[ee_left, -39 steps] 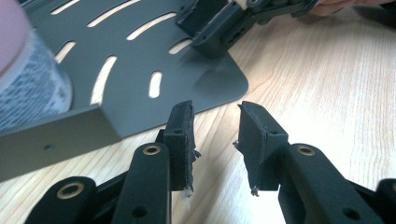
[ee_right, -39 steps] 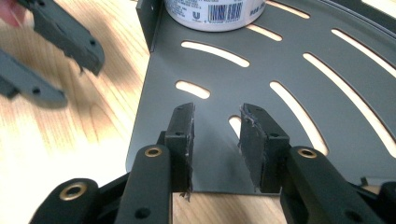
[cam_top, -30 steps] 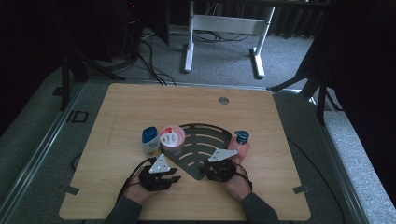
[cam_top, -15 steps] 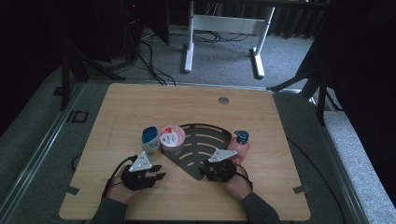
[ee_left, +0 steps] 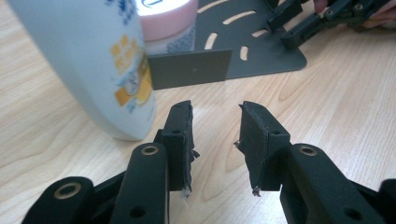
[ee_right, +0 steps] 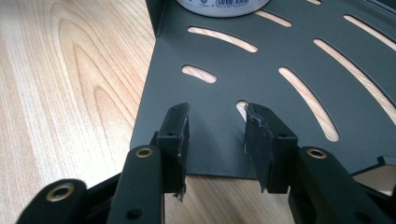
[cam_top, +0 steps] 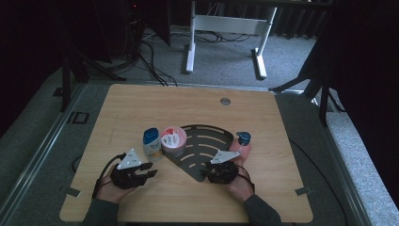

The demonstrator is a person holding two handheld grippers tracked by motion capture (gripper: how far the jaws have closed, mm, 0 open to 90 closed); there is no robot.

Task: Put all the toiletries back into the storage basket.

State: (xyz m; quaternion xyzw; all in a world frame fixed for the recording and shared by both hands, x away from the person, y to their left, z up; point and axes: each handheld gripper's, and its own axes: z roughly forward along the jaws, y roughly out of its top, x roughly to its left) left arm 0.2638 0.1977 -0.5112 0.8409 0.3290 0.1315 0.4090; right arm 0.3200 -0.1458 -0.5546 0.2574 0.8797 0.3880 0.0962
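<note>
Hovering low over the table (cam_top: 141, 103), left gripper (cam_top: 147, 170) is part open, holding nothing; white bottle (cam_top: 151, 144) stands upright at its 11 o'clock, just beside, and is nearer this hand. Pink-lidded jar (cam_top: 173, 140) sits on the dark slotted tray (cam_top: 207, 141). Right gripper (cam_top: 206, 173), jaws just opening, straddles empty air over the tray's near corner. Blue-capped bottle (cam_top: 243, 141) stands beside the tray, at the right gripper's 1 o'clock.
</note>
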